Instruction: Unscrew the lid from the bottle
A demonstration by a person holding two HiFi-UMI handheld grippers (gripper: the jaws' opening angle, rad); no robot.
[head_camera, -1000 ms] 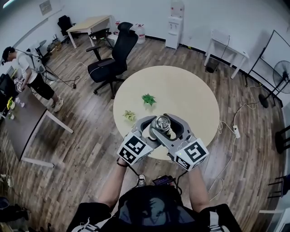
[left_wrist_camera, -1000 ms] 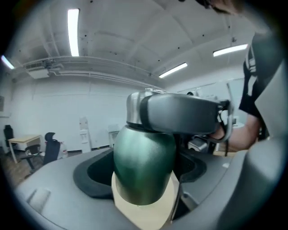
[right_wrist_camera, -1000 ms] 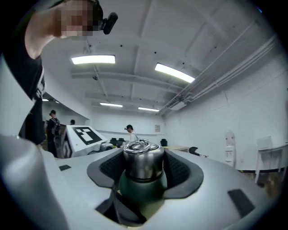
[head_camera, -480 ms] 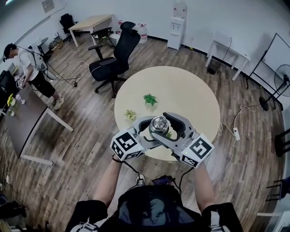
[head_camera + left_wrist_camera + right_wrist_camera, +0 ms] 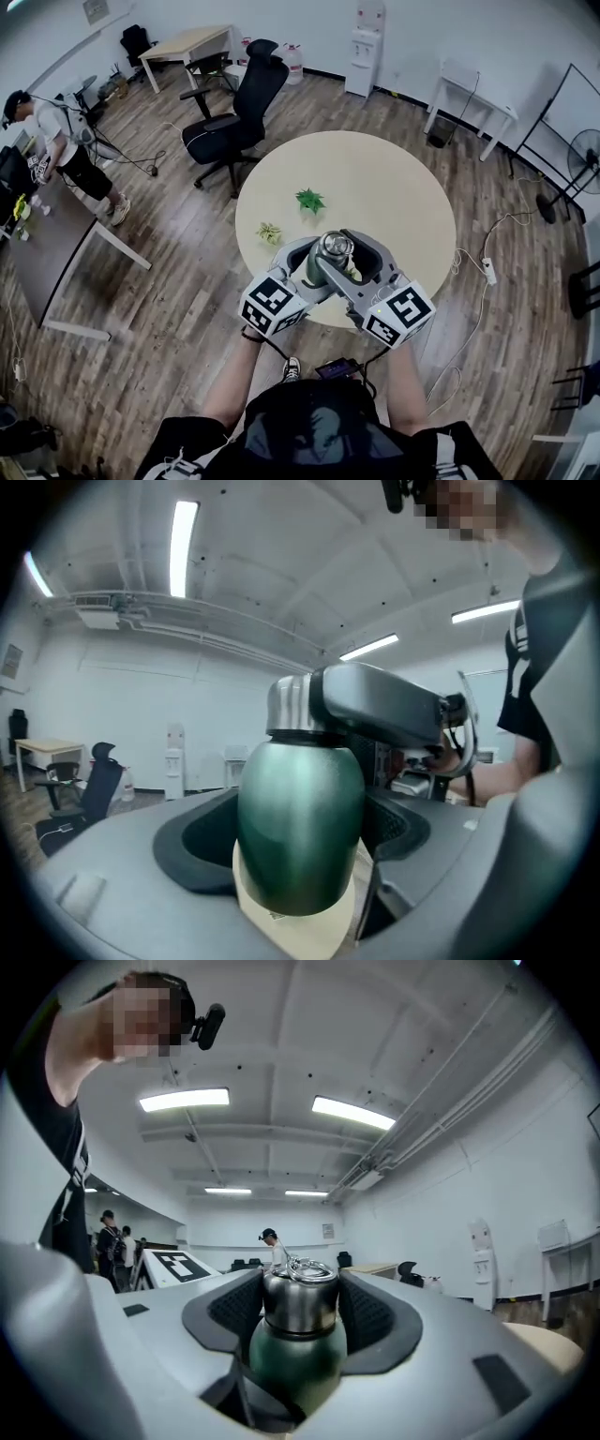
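Jaws: left gripper (image 5: 305, 261) clenches bottle (image 5: 300, 817); right gripper (image 5: 302, 1312) closing on lid (image 5: 335, 246), seemingly touching; plant (image 5: 308, 200) beyond.

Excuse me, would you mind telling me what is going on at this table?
A person is working on a green bottle with two handheld grippers, holding it up over the near side of the round table. The left gripper clamps the bottle's body. The right gripper has its jaws closing on the steel lid. The lid is not yet off.
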